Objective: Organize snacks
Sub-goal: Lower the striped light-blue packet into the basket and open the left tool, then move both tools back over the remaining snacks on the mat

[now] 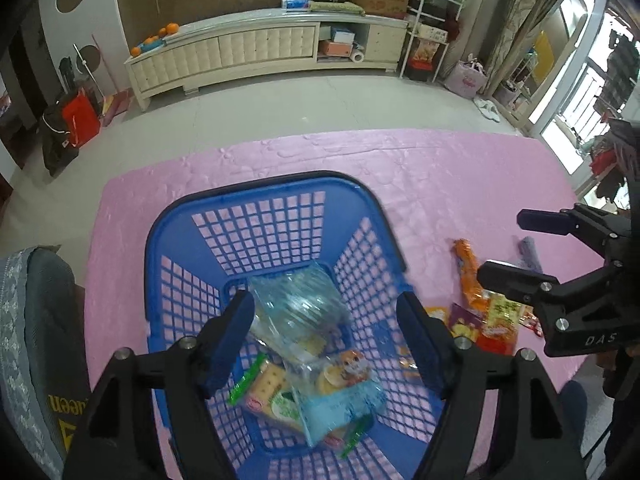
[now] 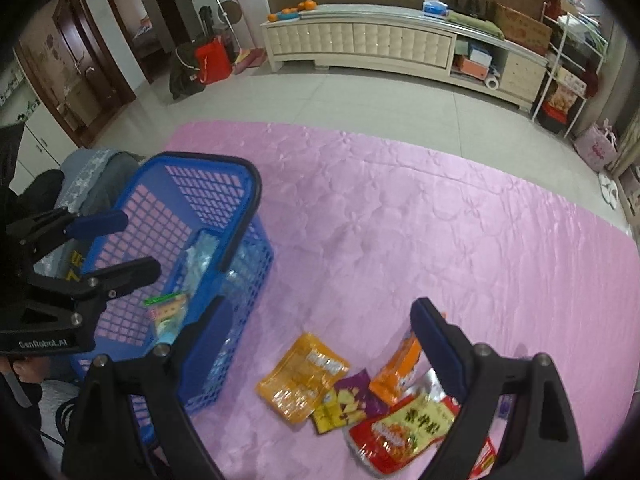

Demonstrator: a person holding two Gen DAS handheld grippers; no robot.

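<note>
A blue plastic basket point(image 1: 256, 224) stands on a pink cloth; it also shows in the right wrist view point(image 2: 176, 208). Inside lie a clear blue packet point(image 1: 298, 304), a biscuit pack point(image 1: 266, 386) and a light blue packet point(image 1: 340, 400). My left gripper point(image 1: 324, 336) hovers open and empty above the basket. Loose snacks lie to the basket's right: a yellow packet point(image 2: 300, 376), a purple packet point(image 2: 346, 402), an orange packet point(image 2: 394, 372) and a red packet point(image 2: 404, 432). My right gripper point(image 2: 320, 344) is open and empty above these snacks; it also shows in the left wrist view point(image 1: 516, 248).
The pink cloth point(image 2: 440, 232) covers the table. A grey padded chair point(image 1: 32, 320) stands left of the basket. A long cream cabinet point(image 1: 256, 48) lines the far wall across a tiled floor.
</note>
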